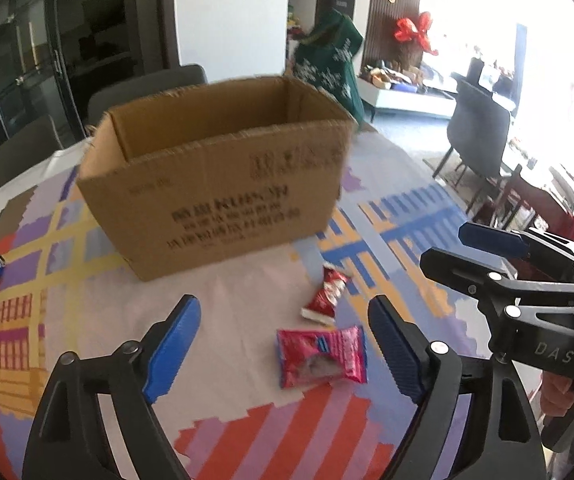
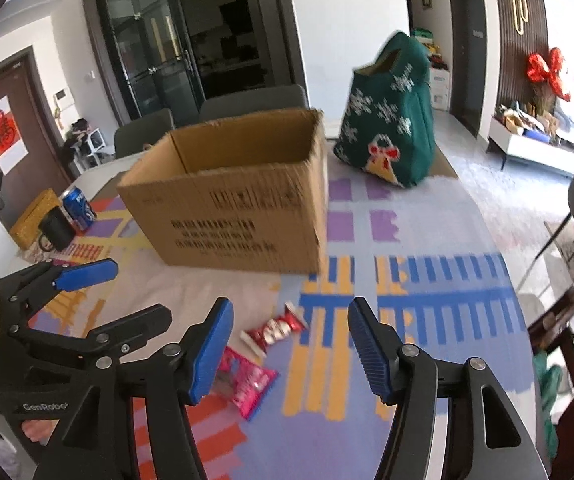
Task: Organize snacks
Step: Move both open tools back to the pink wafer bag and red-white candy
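An open cardboard box (image 1: 223,168) stands on the patterned tablecloth; it also shows in the right wrist view (image 2: 239,208). A pink snack packet (image 1: 321,356) lies on the cloth between my left gripper's fingers, nearer the right one. A small red and white snack packet (image 1: 325,294) lies just beyond it. In the right wrist view the pink packet (image 2: 247,384) sits by the left finger and the red packet (image 2: 273,330) lies ahead. My left gripper (image 1: 285,348) is open and empty. My right gripper (image 2: 291,350) is open and empty.
A blue soda can (image 2: 79,208), a black mug (image 2: 56,229) and a yellow box (image 2: 31,216) sit at the table's left. A green snowflake bag (image 2: 391,116) stands behind the box at right. Grey chairs (image 2: 247,102) line the far edge.
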A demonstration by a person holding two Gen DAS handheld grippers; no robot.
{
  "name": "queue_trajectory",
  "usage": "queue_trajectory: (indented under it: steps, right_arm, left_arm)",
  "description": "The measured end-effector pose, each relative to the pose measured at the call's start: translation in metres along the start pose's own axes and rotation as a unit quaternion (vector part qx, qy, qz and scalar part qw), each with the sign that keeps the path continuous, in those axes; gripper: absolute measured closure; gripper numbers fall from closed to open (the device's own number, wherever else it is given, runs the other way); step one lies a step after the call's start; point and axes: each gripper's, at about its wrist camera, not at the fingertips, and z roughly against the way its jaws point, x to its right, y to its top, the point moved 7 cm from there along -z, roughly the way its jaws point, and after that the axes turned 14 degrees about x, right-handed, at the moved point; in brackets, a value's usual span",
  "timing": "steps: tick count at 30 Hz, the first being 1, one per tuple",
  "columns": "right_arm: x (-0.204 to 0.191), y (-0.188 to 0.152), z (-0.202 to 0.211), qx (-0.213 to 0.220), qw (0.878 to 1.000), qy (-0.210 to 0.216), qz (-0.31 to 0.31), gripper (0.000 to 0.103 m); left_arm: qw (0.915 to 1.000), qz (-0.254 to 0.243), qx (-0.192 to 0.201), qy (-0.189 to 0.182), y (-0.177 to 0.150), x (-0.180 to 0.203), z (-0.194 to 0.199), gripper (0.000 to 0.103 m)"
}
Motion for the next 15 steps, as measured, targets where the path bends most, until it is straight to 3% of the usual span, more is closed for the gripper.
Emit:
queue_trajectory:
  steps: [15]
  right_arm:
    - [0.046, -0.075, 0.003, -0.068, 0.995, -0.045, -0.051, 0.039]
  left_arm:
    - [0.9962, -0.013, -0.084, -0.019, -0.060, 0.032, -0.043, 0.015]
